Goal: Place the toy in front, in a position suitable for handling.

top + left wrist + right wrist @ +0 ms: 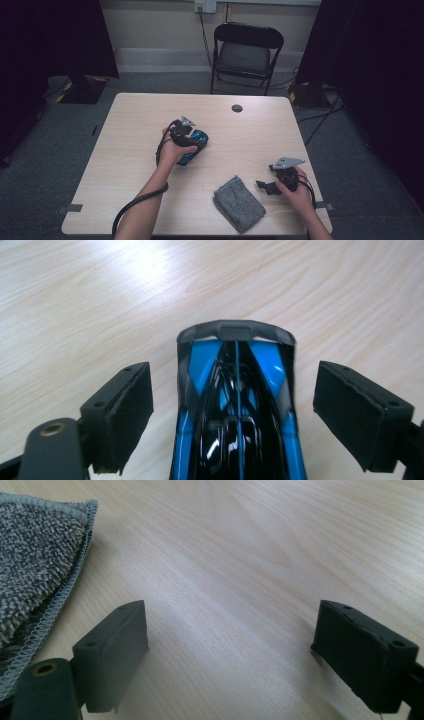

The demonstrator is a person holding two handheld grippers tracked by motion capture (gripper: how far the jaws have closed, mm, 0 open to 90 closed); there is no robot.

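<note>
A blue and black toy car (196, 146) lies on the wooden table (135, 120) near its middle. My left gripper (189, 139) is over it, held from the left. In the left gripper view the car (235, 410) sits between the pads (125, 410), with table showing in the gap on either side, so the gripper is open. My right gripper (267, 187) rests near the front right of the table, open (235, 650) with only bare wood between its jaws. A folded grey cloth (239, 202) lies just left of it, and its stitched edge (30, 565) shows in the right gripper view.
A small dark round disc (237, 108) is set in the table near its far edge. A black folding chair (246, 52) stands beyond the table. Dark curtains hang at both sides, and cables run across the floor at the right.
</note>
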